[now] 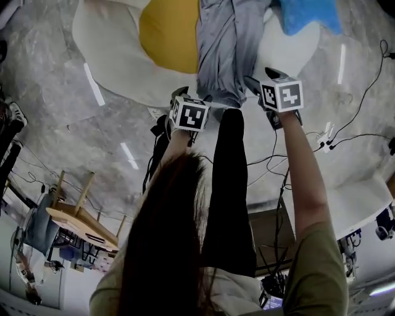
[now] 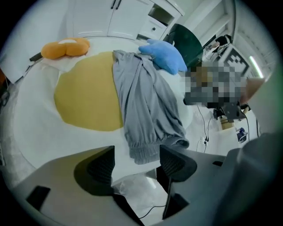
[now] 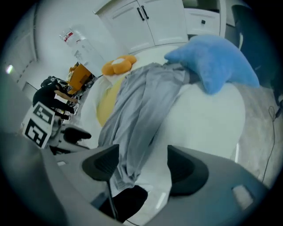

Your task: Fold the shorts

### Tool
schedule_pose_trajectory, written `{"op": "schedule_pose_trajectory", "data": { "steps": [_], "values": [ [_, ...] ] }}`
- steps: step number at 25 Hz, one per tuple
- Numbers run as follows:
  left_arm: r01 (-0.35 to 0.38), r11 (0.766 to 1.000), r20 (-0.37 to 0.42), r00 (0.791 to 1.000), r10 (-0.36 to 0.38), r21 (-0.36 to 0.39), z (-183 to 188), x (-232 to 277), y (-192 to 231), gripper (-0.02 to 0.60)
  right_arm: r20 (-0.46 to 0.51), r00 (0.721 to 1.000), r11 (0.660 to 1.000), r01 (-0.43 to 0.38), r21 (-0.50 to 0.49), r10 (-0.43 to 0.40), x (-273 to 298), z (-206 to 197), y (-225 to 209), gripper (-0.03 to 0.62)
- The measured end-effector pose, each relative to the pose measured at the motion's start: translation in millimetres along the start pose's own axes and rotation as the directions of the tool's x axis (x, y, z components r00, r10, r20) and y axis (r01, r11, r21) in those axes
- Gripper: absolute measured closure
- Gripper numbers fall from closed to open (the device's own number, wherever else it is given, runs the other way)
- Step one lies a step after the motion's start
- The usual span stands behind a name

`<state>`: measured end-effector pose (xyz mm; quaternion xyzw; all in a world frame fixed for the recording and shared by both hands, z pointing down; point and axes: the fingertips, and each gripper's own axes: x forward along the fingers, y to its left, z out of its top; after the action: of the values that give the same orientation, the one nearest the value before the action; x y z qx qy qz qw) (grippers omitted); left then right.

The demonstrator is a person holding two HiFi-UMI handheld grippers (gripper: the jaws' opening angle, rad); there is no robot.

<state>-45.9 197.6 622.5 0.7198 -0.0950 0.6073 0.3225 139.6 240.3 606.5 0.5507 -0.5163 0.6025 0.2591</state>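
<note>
We count one pair of grey shorts (image 1: 225, 49) (image 2: 146, 101) (image 3: 141, 106), and it lies stretched in a long, rumpled strip across a white round pad (image 1: 105, 43) (image 2: 35, 128) (image 3: 208, 119). The far end of the shorts reaches towards a blue cushion (image 1: 305, 13) (image 2: 163, 55) (image 3: 216, 62). The gathered elastic end lies at the near edge of the pad, closest to us. The left side of the shorts overlaps a single yellow circle (image 1: 168, 31) (image 2: 88, 95) (image 3: 106, 103) on the pad.

There are two soft things on the pad besides the shorts: the blue cushion, touching the far end of the cloth, and one orange plush (image 2: 66, 47) (image 3: 118, 65) further back, apart from it.

We hold two grippers, each with one marker cube, and both point steeply down at the near end of the shorts. The left gripper (image 1: 192, 99) (image 2: 138, 159) has its jaws spread. The elastic end shows in the gap between them, but the pads press on nothing. The right gripper (image 1: 264, 79) (image 3: 143, 161) also has its jaws parted — the edge of the cloth hangs in the gap, nearer the left pad, and is not pinched.

In the head view the two grippers flank the shorts' near end, one on each side. One dark trouser leg (image 1: 228, 185) runs down from just below it.
</note>
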Motion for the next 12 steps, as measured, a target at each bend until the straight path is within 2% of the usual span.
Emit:
{"op": "schedule_pose_trajectory", "data": {
  "steps": [3, 5, 8, 12],
  "values": [
    [-0.003, 0.999, -0.033, 0.999, 0.004, 0.039, -8, 18, 9, 0.278, -0.026, 1.000, 0.995, -0.006, 0.099, 0.008, 17, -62, 19, 0.260],
    [0.003, 0.998, -0.036, 0.999, 0.000, 0.063, -9, 28, 10, 0.278, -0.009, 1.000, 0.983, -0.011, 0.182, 0.012, 26, -87, 29, 0.260],
    [0.002, 0.998, -0.044, 0.999, 0.001, 0.067, -11, 40, 13, 0.278, 0.025, 1.000, 0.963, -0.009, 0.269, 0.002, 39, -104, 36, 0.261],
    [0.004, 0.999, -0.058, 0.998, -0.001, 0.050, -12, 51, 12, 0.278, 0.026, 0.999, 0.956, 0.033, 0.292, -0.042, 50, -114, 28, 0.263]
  ]
}}
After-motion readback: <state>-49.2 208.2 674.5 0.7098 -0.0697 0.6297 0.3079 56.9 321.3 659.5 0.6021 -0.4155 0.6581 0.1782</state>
